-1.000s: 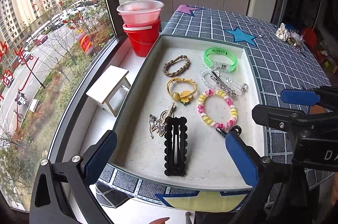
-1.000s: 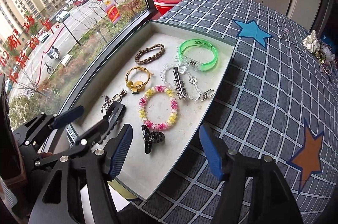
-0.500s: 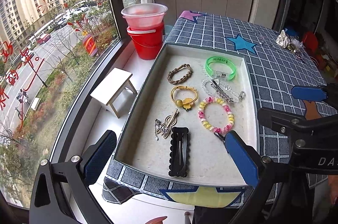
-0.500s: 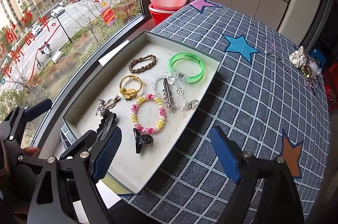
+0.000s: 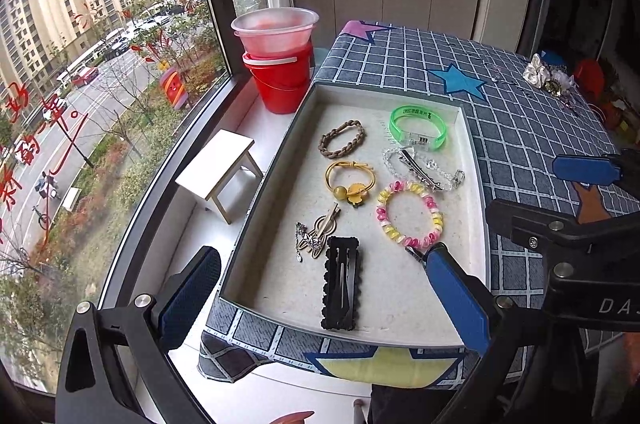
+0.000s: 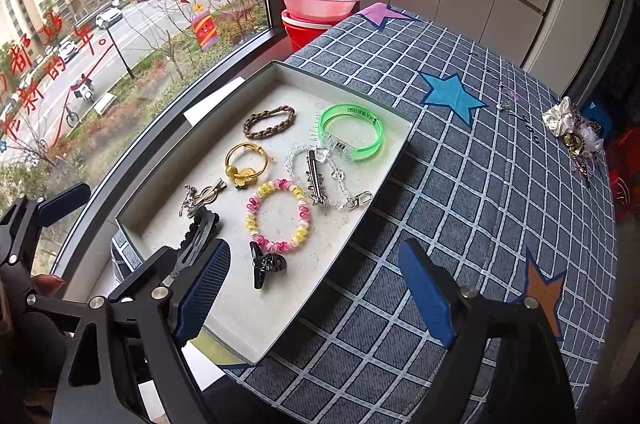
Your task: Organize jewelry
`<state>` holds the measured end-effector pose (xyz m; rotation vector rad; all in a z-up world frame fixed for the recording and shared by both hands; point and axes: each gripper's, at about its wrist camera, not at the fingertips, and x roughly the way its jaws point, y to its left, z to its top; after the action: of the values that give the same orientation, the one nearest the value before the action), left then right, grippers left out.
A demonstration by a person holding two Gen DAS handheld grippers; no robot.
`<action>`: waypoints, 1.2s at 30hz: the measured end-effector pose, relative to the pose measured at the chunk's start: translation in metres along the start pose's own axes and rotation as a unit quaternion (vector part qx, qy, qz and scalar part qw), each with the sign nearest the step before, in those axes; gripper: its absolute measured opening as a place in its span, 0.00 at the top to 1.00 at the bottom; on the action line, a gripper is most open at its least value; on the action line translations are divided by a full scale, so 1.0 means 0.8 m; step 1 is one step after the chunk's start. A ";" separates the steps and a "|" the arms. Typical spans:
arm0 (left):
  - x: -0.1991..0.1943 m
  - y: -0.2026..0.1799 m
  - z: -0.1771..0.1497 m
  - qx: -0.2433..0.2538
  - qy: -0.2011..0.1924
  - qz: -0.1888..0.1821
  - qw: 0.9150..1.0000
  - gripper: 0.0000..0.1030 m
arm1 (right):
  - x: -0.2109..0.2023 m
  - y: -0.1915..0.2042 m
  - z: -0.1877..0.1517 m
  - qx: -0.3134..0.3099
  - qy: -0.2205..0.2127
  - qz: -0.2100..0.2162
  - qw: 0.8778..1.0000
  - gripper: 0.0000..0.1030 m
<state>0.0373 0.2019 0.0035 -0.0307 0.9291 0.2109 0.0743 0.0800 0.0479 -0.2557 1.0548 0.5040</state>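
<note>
A shallow white tray [image 5: 400, 288] holds the jewelry: a brown braided bracelet [image 5: 342, 139], a green bangle [image 5: 418, 126], a yellow flower hair tie [image 5: 351, 180], a clear chain with a silver clip [image 5: 420, 168], a pink-and-yellow bead bracelet [image 5: 409, 214], a metal brooch [image 5: 318, 234] and a black scalloped hair clip [image 5: 341, 282]. A small black claw clip [image 6: 266, 264] lies near the tray's front. My left gripper [image 5: 324, 300] hovers open over the tray's near end. My right gripper [image 6: 316, 292] is open above the tray's right rim, nothing between its fingers.
A pile of loose jewelry [image 6: 572, 130] sits at the far right of the checked tablecloth [image 6: 460, 184]. A red bucket with pink basins [image 5: 278, 64] and a white stool [image 5: 220, 172] stand on the sill by the window. The tray's near end reaches the table's edge.
The right gripper's jaws have spread wider and it has drawn back from the black claw clip, which stays in the tray. The left view has tilted back slightly.
</note>
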 end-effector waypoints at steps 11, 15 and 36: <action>0.000 0.000 -0.001 0.000 0.001 0.002 1.000 0.00 | 0.000 0.001 0.000 0.000 0.000 0.001 1.000 0.15; 0.000 0.000 -0.002 0.000 0.001 0.005 1.000 0.00 | 0.000 0.002 0.000 -0.001 0.001 0.001 1.000 0.15; -0.003 -0.001 -0.002 0.001 0.003 0.010 1.000 0.00 | 0.000 0.002 0.000 0.000 0.000 0.002 1.000 0.15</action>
<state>0.0351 0.2008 0.0042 -0.0202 0.9357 0.2290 0.0734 0.0816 0.0475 -0.2547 1.0562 0.5071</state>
